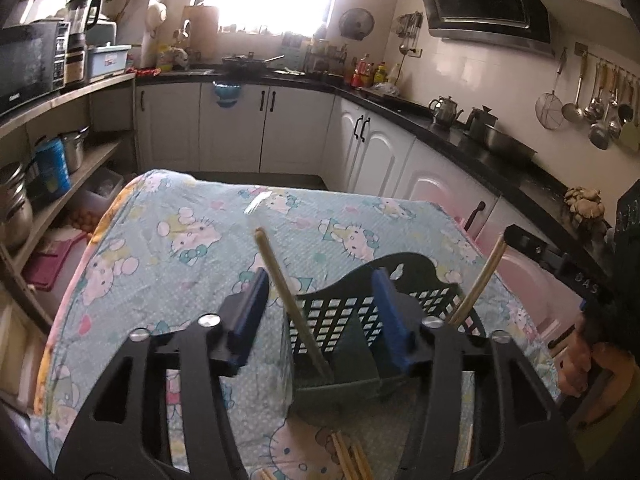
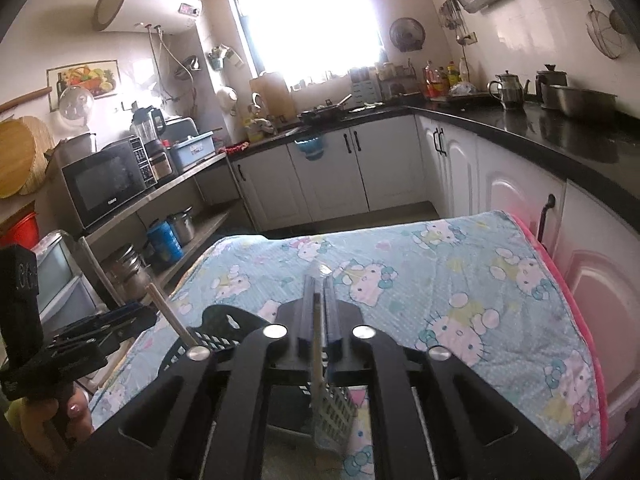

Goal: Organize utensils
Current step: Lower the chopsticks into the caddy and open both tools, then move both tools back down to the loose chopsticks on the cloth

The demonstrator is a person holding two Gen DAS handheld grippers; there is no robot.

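Black lattice utensil basket (image 1: 360,308) sits on the cartoon-print tablecloth (image 1: 168,248) near my edge of the table. A wooden chopstick (image 1: 288,300) stands tilted in it, untouched between my left gripper's (image 1: 324,308) spread blue pads. My right gripper (image 2: 320,308) has a second chopstick (image 2: 317,344) between nearly closed jaws; can't confirm contact. Far cloth open; cabinets (image 2: 500,184) close on right.
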